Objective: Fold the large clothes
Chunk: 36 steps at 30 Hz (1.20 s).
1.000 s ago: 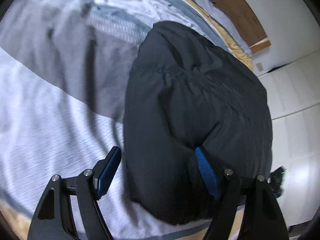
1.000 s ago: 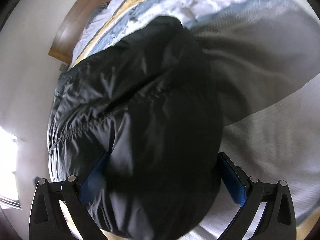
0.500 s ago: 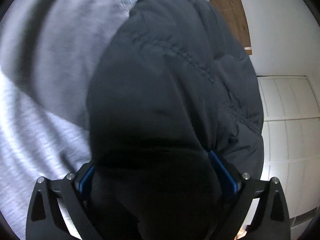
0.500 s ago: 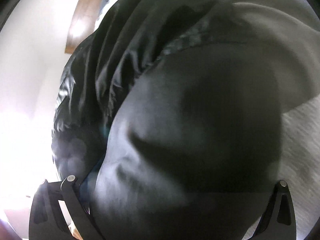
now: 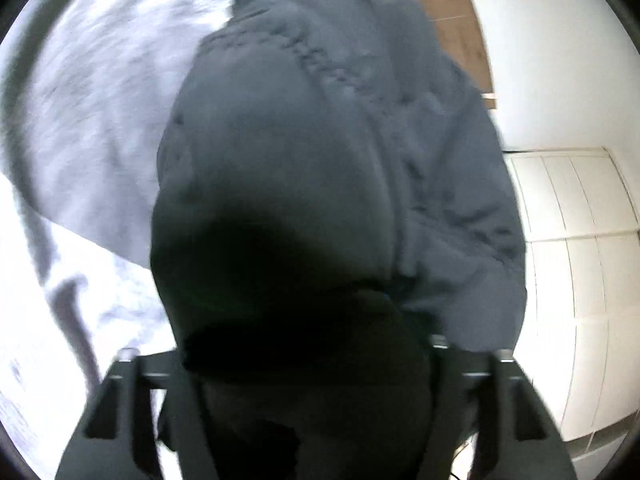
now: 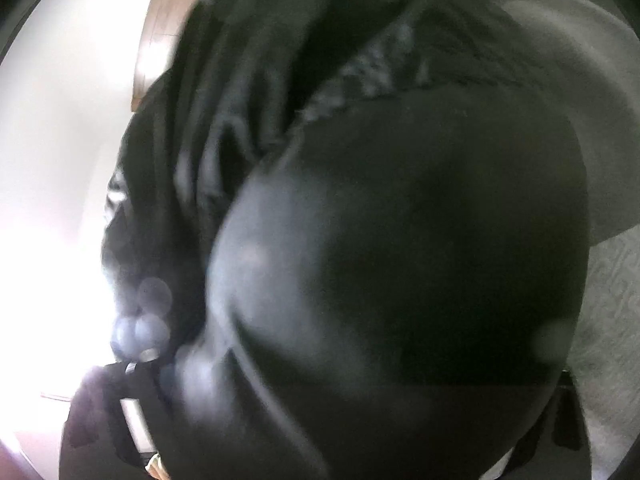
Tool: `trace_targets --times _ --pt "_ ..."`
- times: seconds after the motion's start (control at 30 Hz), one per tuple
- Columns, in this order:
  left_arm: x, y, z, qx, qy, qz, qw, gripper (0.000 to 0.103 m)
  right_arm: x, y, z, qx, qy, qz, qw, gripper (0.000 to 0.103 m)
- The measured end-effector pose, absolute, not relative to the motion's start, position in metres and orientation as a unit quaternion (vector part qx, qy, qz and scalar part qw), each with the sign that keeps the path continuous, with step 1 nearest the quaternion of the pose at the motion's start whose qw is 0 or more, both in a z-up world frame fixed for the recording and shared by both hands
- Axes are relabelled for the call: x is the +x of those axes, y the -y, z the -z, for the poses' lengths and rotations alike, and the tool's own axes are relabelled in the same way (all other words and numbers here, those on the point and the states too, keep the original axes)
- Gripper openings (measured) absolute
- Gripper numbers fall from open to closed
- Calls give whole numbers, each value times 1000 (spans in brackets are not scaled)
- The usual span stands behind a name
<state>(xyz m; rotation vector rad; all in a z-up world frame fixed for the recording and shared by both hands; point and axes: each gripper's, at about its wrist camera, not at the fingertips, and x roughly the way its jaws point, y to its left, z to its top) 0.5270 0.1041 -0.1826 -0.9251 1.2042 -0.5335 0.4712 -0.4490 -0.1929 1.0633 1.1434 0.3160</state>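
Grippers [image 5: 304, 380] [image 6: 340, 400] spread wide, buried in jacket [image 5: 320, 160].

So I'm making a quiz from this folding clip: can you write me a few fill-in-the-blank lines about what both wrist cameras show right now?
1. The dark padded jacket fills most of ____ wrist views.
2. In the left wrist view, the bedding lies to the ____ of the jacket.
3. The white panelled doors appear in the ____ wrist view.

Missing words: both; left; left

A grey-and-white bedspread [image 5: 92, 152] lies beside a wooden headboard [image 5: 456, 12], white wall [image 5: 560, 92] and panelled doors [image 5: 576, 280].
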Motion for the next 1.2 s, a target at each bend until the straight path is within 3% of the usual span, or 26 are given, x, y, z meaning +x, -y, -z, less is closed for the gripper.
trace_targets --times 0.03,0.1,0.23,0.57,0.67,0.8,0.9,0.97,1.07,1.13,1.2 --pt "526 -99 174 -408 -532 244 701 38 472 446 187 476 -507 -146 703 57" --pt "526 -93 161 -404 -523 247 709 31 474 440 169 462 -498 -156 717 41" --pt "525 -81 108 -388 -483 278 734 24 479 430 114 428 -461 -188 754 30" --pt "470 -88 -6 -368 -414 364 749 23 425 411 -20 369 -379 -251 811 28" --pt "439 -99 -5 -362 -418 366 748 23 397 410 -20 367 -382 -257 808 28" --pt "415 -109 48 -347 -473 318 745 23 371 404 28 367 -432 -221 793 28" --pt "408 -116 104 -319 -530 271 737 25 362 402 84 369 -481 -173 776 30" --pt "402 -125 131 -320 -551 248 730 35 349 415 118 389 -495 -134 765 34" --pt "403 -141 145 -316 -560 226 732 46 341 426 135 394 -501 -94 765 52" --pt "404 -150 141 -302 -561 219 739 51 339 427 134 378 -508 -70 771 70" --pt "406 -156 134 -288 -561 216 746 51 335 433 128 373 -507 -48 775 76"
